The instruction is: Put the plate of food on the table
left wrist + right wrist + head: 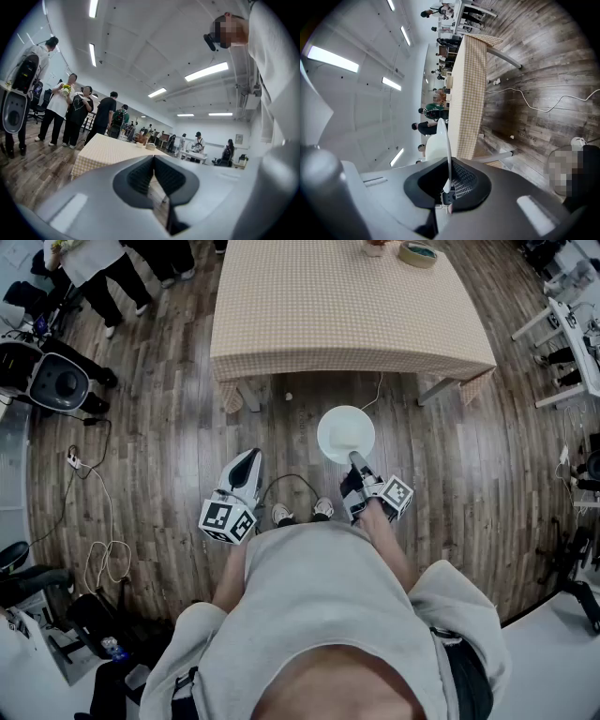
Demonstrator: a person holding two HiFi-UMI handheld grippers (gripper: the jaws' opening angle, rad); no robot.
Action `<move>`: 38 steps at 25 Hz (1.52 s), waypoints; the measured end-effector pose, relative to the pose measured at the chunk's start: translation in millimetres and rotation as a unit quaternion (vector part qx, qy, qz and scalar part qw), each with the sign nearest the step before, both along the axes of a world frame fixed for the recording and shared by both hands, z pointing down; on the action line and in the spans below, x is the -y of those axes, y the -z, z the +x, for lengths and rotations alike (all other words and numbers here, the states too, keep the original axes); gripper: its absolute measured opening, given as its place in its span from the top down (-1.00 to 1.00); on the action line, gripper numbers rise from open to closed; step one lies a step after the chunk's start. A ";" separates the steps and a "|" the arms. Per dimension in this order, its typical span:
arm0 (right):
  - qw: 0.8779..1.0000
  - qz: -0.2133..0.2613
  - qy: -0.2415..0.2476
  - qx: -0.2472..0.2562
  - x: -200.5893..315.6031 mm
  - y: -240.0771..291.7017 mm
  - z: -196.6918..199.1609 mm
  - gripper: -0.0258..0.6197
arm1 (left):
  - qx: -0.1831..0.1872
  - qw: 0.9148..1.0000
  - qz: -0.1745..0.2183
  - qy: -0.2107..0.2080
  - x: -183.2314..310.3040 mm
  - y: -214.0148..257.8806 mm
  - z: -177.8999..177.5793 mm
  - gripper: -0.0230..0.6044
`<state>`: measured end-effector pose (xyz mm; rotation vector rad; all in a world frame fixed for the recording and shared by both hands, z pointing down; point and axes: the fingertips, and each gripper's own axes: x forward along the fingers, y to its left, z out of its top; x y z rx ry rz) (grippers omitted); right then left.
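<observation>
- Right gripper (447, 182), jaws clamped on the near rim of a white plate (443, 140). Its own view shows the plate edge-on, a thin blade running out from between the ribbed pads.
- From the head view, the same right gripper (356, 461) bites the plate (345, 432) at the plate's 6 o'clock. The disc is carried over the wood floor (169, 427), short of the table (347, 315), which lies at 12 o'clock from it.
- The plate: round, plain white and shallow, with a slightly raised rim. No food can be made out on its face from above.
- Handling, as a judgement: it looks stiff and smooth-glazed, so likely slippery in the pads and breakable if dropped on the boards. Pinched at one point of the rim, its whole weight hangs forward of the jaws, so it will want to droop or swivel. A deep bite on the rim, kept level, seems the safest hold, with the far edge set down first.
- Left gripper (249, 457), at 9 o'clock from the right one, carries nothing. In its own view the left gripper (153, 161) has its pads together at the tips.
- The table wears a tan checked cloth. Two small items (417, 253) sit near its far edge, leaving the near half bare for the plate.
- Onlookers (70, 112) stand beyond the table.
</observation>
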<state>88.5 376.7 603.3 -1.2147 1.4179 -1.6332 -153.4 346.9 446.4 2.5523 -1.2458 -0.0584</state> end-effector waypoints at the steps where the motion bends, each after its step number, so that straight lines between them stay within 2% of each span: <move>1: 1.000 -0.001 0.000 0.000 0.7 -0.2 -0.4 0.89 | -0.001 1.000 0.001 0.000 1.2 1.0 0.5 0.90; 19: 1.000 -0.025 -0.001 0.007 -15.3 -14.4 4.7 0.89 | 0.001 1.000 -0.005 0.002 -6.9 -2.4 5.4 0.90; 24: 0.999 -0.027 -0.014 0.030 -17.1 -17.4 12.4 0.89 | 0.004 1.000 -0.007 0.005 -10.4 -3.0 10.1 0.90; 38: 0.999 -0.020 0.008 0.029 -14.0 -19.2 54.3 0.89 | 0.015 1.000 -0.007 0.017 -20.2 -4.3 55.1 0.90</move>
